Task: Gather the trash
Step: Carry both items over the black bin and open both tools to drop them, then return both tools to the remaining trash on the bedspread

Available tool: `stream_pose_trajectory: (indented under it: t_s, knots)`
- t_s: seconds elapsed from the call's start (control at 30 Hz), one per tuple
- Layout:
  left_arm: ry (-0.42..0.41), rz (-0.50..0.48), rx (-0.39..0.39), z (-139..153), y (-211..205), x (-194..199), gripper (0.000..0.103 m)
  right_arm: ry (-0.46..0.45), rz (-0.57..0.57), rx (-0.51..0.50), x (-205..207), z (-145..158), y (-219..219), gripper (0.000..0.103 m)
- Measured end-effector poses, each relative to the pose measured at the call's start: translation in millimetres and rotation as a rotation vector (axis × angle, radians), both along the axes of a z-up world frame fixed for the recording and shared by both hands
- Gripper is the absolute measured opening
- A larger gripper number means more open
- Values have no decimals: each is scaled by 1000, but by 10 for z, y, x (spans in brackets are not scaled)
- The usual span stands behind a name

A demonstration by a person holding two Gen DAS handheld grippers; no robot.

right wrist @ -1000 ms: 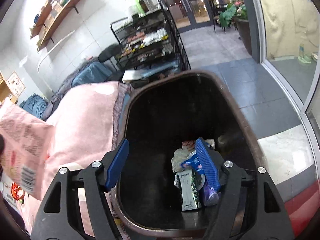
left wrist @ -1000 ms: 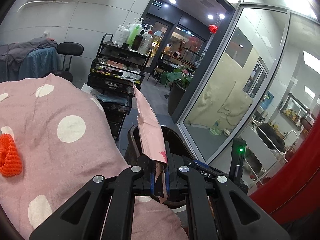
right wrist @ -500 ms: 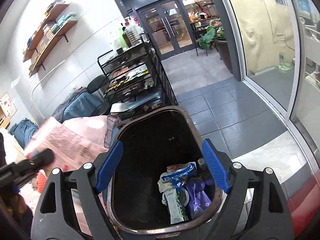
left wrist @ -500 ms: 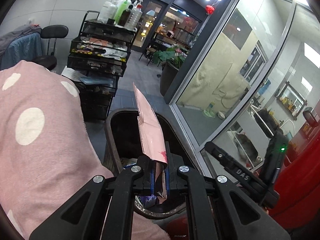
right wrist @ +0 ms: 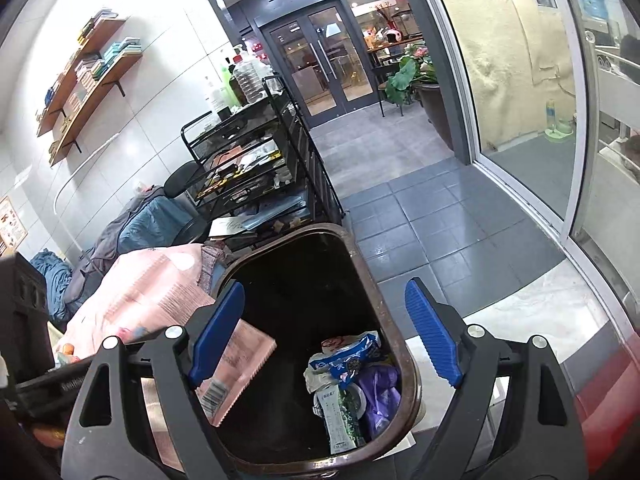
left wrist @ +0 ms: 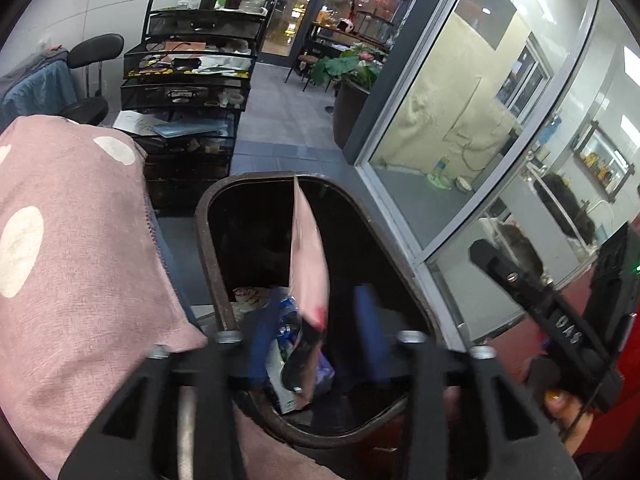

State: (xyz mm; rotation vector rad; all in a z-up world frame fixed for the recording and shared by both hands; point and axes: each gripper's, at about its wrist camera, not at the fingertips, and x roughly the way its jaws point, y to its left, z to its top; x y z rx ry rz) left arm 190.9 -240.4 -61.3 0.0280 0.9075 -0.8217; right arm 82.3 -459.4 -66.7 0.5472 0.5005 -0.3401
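Note:
A pink snack wrapper [left wrist: 308,264] hangs loose between the spread jaws of my left gripper [left wrist: 316,340], right over the open dark brown trash bin [left wrist: 208,240]. In the right wrist view the wrapper [right wrist: 236,356] is tipping over the bin's left rim [right wrist: 400,344]. Several wrappers [right wrist: 348,376] lie at the bin's bottom. My right gripper [right wrist: 324,336] is open and empty above the bin.
A pink polka-dot cushion [left wrist: 68,260] lies left of the bin. A black wire shelf cart [right wrist: 256,168] with bottles stands behind it. A glass wall [left wrist: 460,128] and grey tiled floor [right wrist: 432,216] are to the right. A red surface [right wrist: 608,408] is near right.
My left gripper moved over the bin and its jaws opened, letting go of the pink wrapper, which now drops into the bin. My right gripper rose and stayed open.

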Motion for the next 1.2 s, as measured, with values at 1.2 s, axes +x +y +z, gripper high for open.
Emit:
stream_pose_trajectory:
  t_s: [1.2]
  knots:
    - [-190,155,-168,475,1062,-611,97,-99,255,-20,179,176,648,95]
